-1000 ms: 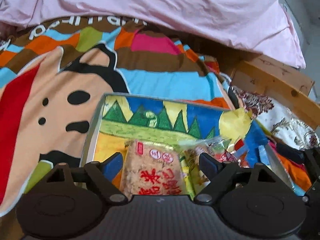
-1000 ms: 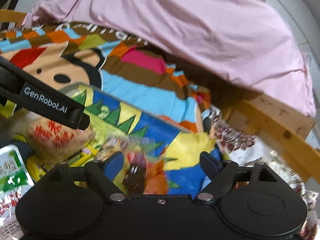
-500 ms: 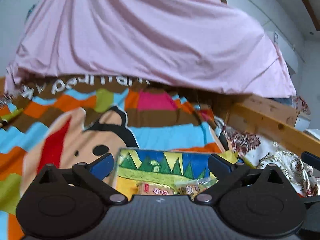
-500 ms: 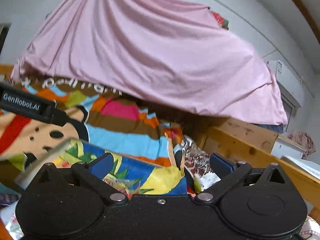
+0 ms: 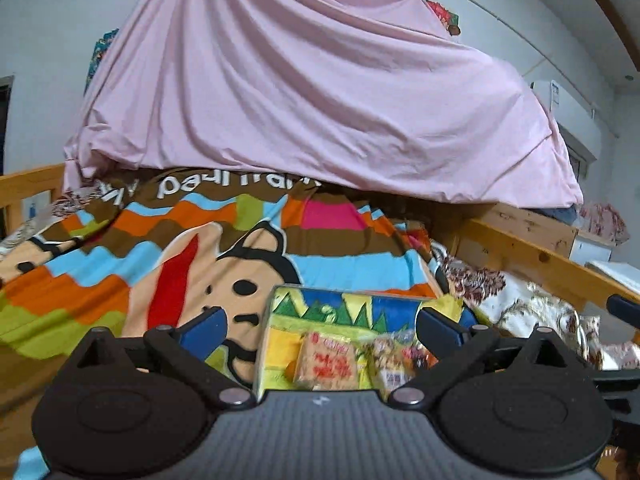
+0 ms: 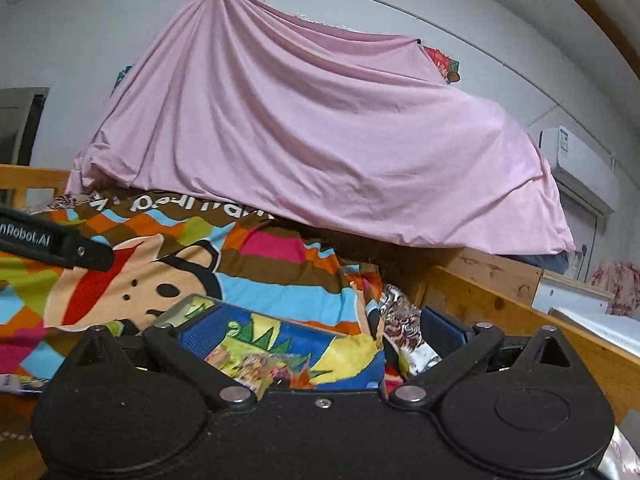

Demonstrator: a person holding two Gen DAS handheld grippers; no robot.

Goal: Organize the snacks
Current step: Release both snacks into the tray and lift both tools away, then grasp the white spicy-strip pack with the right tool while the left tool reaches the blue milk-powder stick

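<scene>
An open box (image 5: 340, 307) painted with green trees on blue and yellow lies on the bed. Inside it lie a tan snack packet (image 5: 326, 364) with red characters and a few smaller bright packets (image 5: 394, 360). My left gripper (image 5: 320, 326) hangs back from the box and above it, open, with nothing between its blue pads (image 5: 204, 326). My right gripper (image 6: 322, 330) is also open and empty, looking over the same box (image 6: 320, 344) and its packets (image 6: 268, 364). The left gripper's black body (image 6: 52, 240) shows at the left edge of the right wrist view.
The box rests on a striped cartoon-monkey blanket (image 5: 248, 248). A pink sheet (image 5: 312, 112) hangs draped behind. A wooden bed rail (image 5: 520, 252) runs along the right, with floral cloth (image 5: 532, 312) below it. An air conditioner (image 6: 576, 168) sits on the right wall.
Both grippers have drawn back and upward from the box with their jaws spreading wider. The box and packets now look smaller and lower, and more of the pink sheet and wall shows.
</scene>
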